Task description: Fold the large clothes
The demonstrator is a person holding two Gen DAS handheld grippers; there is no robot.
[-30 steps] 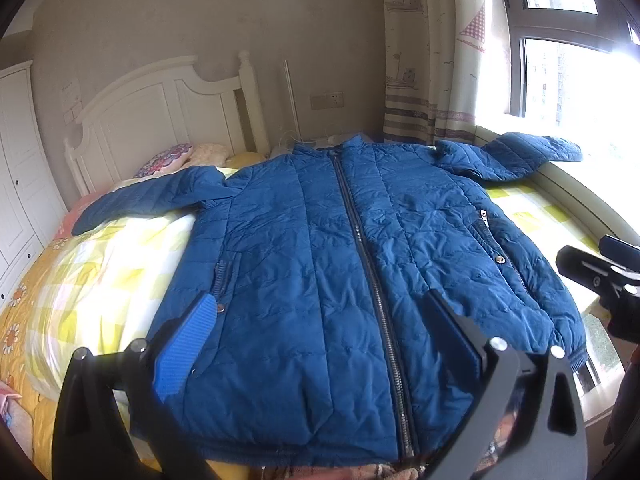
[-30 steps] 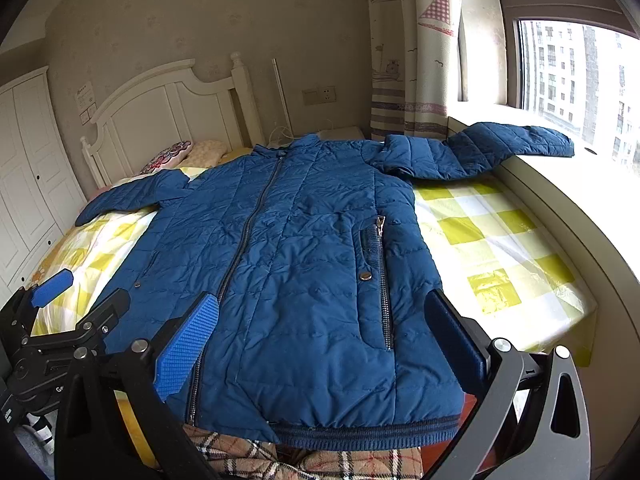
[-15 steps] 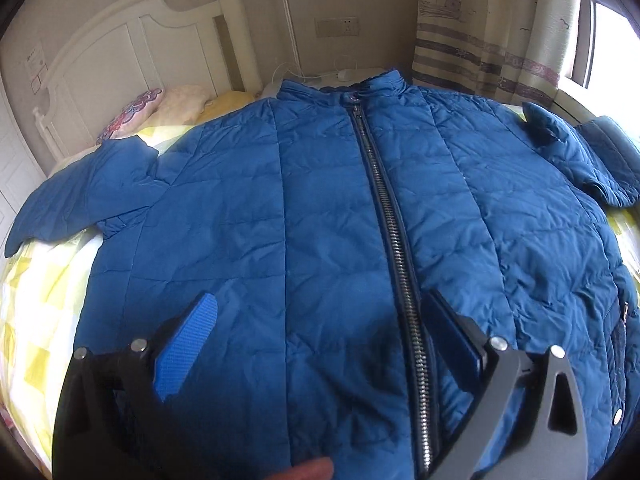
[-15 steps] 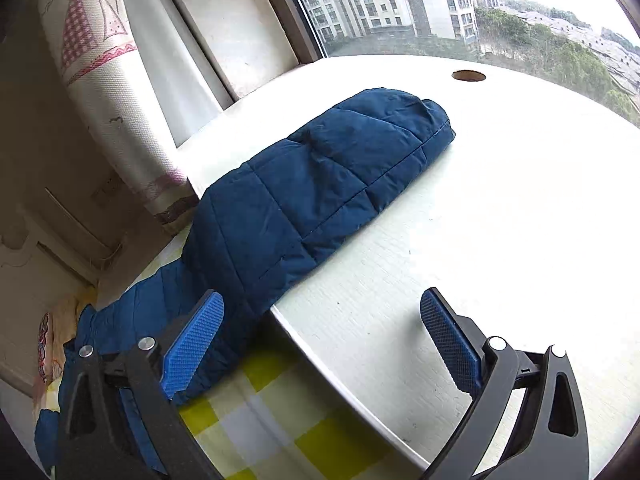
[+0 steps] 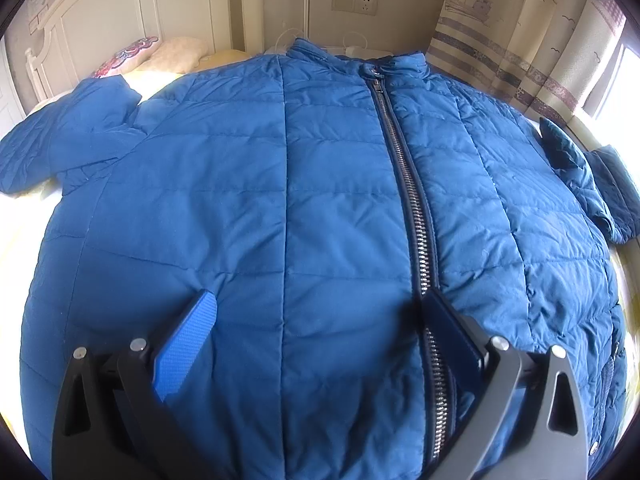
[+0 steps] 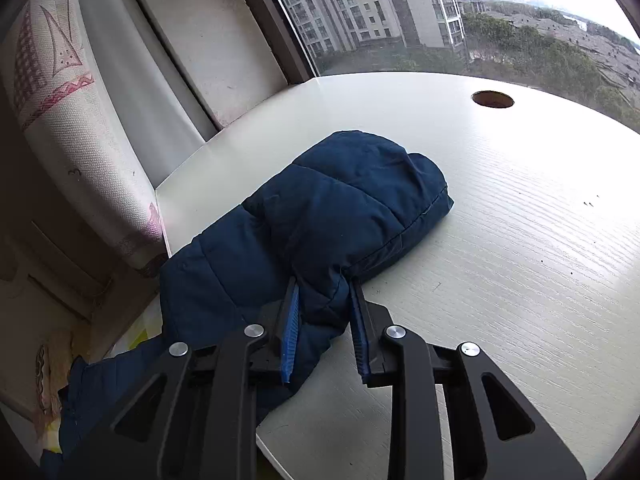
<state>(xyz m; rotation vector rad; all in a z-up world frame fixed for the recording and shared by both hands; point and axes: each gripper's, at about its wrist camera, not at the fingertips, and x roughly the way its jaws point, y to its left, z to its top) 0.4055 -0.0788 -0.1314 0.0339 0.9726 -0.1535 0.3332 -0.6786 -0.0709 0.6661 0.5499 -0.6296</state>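
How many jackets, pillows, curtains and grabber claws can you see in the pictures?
Jackets: 1, the blue jacket spread on the bed; its sleeve lies on the sill.
Pillows: 2, the flowery pillow and the cream pillow.
Curtains: 1, the curtain with boats on it.
Grabber claws: 2, the left gripper and the right gripper.
Total: 6

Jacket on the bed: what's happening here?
A person with two handheld tools is starting to fold a blue jacket spread front-up and zipped on the bed. The right tool has pinched the sleeve that lies on the window ledge. The left tool hovers open over the jacket's front, holding nothing. No fold is made yet.
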